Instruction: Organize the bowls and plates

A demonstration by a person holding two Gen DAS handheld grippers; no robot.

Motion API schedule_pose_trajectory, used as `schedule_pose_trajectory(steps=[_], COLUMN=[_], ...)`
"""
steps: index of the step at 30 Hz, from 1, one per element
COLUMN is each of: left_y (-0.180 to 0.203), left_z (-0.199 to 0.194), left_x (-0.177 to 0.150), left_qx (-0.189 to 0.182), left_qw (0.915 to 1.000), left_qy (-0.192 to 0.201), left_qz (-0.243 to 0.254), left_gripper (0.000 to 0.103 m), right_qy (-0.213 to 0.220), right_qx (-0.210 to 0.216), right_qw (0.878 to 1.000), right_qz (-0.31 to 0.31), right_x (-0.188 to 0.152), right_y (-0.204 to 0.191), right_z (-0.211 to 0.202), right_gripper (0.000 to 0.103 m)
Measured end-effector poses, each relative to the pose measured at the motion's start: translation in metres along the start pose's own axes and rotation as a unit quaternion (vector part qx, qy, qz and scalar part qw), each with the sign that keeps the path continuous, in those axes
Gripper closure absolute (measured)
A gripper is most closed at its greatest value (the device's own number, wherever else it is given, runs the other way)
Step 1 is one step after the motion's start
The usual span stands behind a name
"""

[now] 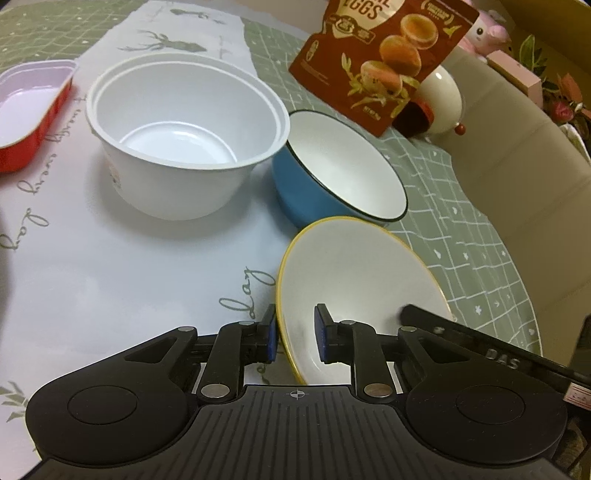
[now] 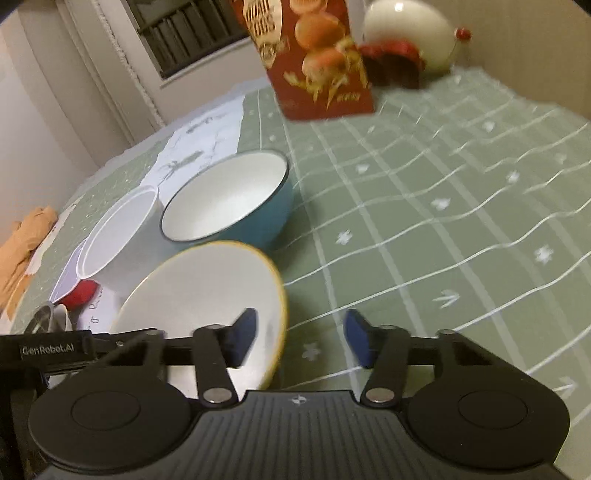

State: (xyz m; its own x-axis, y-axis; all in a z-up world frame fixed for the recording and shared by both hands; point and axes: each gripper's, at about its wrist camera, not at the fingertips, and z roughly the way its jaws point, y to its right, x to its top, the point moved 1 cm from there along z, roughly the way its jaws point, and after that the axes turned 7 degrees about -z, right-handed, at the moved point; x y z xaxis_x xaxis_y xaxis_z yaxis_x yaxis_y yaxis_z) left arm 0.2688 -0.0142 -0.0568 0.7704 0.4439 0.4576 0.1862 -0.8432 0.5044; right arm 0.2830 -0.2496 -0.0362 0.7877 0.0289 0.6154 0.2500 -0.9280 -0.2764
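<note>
Our left gripper point(image 1: 294, 334) clamps the yellow-rimmed plate point(image 1: 354, 280) by its rim, our right gripper point(image 2: 300, 341) empty and unclenched, so we risk tipping it onto the blue bowl point(image 1: 332, 177).

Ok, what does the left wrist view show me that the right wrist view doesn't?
Only the left wrist view: a pink plush toy and a pink box beyond the table, plus the left gripper clamped on the rim of the yellow-rimmed plate.

Only the right wrist view: a barred window, an orange cloth, and the right gripper open, straddling the plate's rim.

Both: the plate, blue bowl, white plastic bowl, snack pouch and white egg-shaped ornament.
</note>
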Motion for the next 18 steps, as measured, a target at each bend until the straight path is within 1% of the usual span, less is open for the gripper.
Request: schedule_pose_trajectory(steps=[3, 4, 6, 8, 12, 18], left_y=[-0.003, -0.005, -0.011, -0.016, -0.034, -0.065], left_z=[0.003, 0.003, 0.001, -0.004, -0.028, -0.07], left_x=[0.002, 0.002, 0.0, -0.002, -0.005, -0.008], left_qx=[-0.012, -0.014, -0.014, -0.011, -0.01, 0.028], left_qw=[0.9998, 0.9997, 0.9995, 0.9995, 0.9995, 0.9984], left_qy=[-0.013, -0.017, -0.022, -0.024, -0.003, 0.034], left_qz=[-0.008, -0.012, -0.015, -0.02, -0.031, -0.035], left_gripper=[0.083, 0.083, 0.083, 0.083, 0.083, 0.083], right_qy=[-0.022, -0.026, -0.022, -0.018, -0.019, -0.028], right_qx=[0.019, 0.024, 0.0, -0.008, 0.01, 0.045], right_qw=[1.0, 0.999, 1.0, 0.999, 0.999, 0.996], right_qz=[0.004, 0.0, -0.017, -0.03, -0.042, -0.076], right_x=[-0.001, -0.003, -0.005, -0.007, -0.007, -0.013], right_y=[-0.01, -0.016, -0.029, -0.037, -0.058, -0.108], right_z=[0.015, 0.016, 0.015, 0.011, 0.003, 0.007], right_gripper=[0.067, 0.067, 0.067, 0.067, 0.067, 0.067])
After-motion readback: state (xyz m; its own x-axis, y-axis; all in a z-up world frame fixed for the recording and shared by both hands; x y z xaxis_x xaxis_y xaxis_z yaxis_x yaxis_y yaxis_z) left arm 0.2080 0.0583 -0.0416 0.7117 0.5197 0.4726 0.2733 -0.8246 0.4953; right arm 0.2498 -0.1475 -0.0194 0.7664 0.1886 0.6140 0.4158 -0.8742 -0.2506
